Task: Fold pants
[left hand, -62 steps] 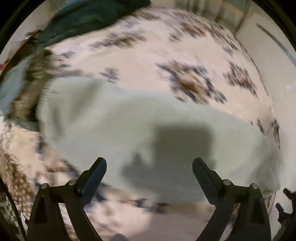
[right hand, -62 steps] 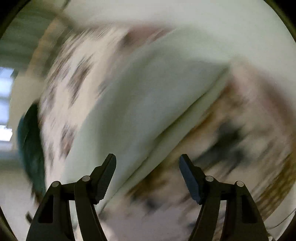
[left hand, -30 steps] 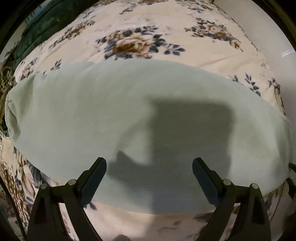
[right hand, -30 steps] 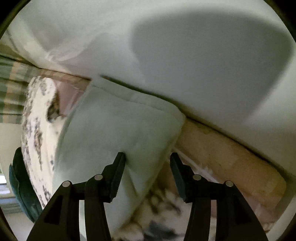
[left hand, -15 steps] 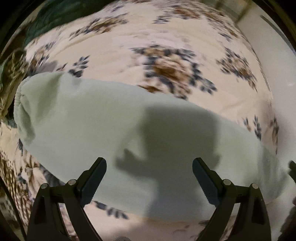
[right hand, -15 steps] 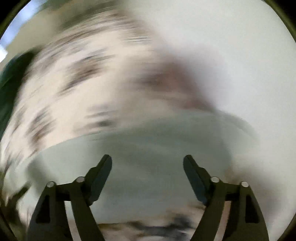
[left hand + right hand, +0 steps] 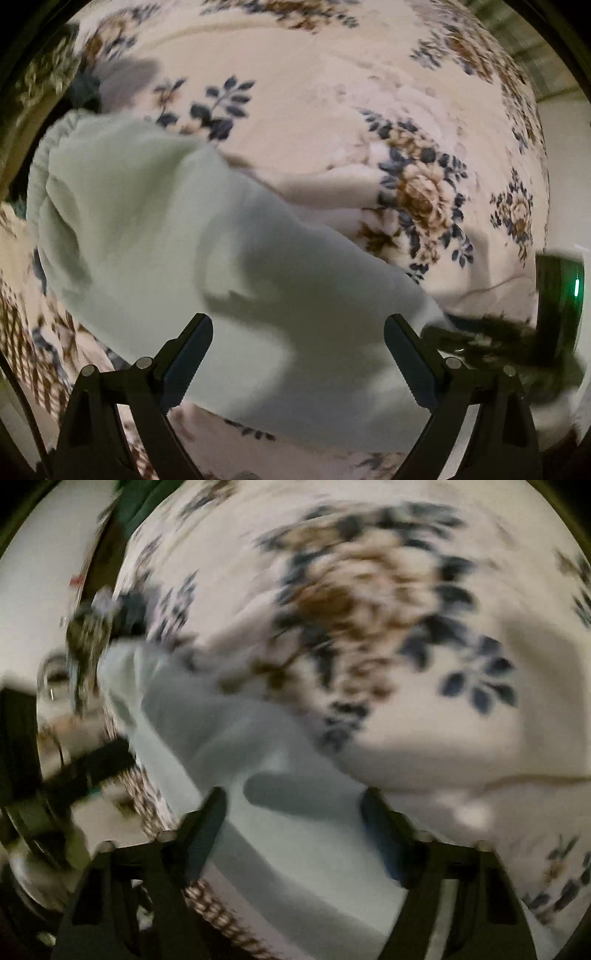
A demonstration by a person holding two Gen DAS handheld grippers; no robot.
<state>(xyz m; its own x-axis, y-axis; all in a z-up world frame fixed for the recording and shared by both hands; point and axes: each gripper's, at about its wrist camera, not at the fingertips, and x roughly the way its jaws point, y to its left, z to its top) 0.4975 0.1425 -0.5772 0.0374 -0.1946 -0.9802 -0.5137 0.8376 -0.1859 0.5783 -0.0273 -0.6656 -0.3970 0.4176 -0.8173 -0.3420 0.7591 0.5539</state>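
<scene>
Pale mint-green pants point(image 7: 221, 258) lie folded lengthwise across a floral bedspread point(image 7: 332, 110), with the gathered waistband point(image 7: 44, 173) at the far left. My left gripper point(image 7: 299, 343) hovers over the pants, pointing down, open, with nothing between its fingers. My right gripper point(image 7: 295, 812) is over the narrow end of the pants point(image 7: 295, 849). Its jaws are closing with the fabric lying between them, and the pads still stand apart. The left wrist view shows the right gripper point(image 7: 480, 339) as a dark blur at the pants' right tip.
The bedspread has a raised fold point(image 7: 332, 184) just beyond the pants. A white wall point(image 7: 565, 166) runs along the bed's right side. The right wrist view is smeared; a dark blurred shape point(image 7: 85, 771) sits at its left edge beside the bed's patterned border point(image 7: 221, 919).
The right gripper swung quickly from the wall side to the pants' narrow end, opening wide on the way. It now shows in the left wrist view. The left gripper slid and rolled.
</scene>
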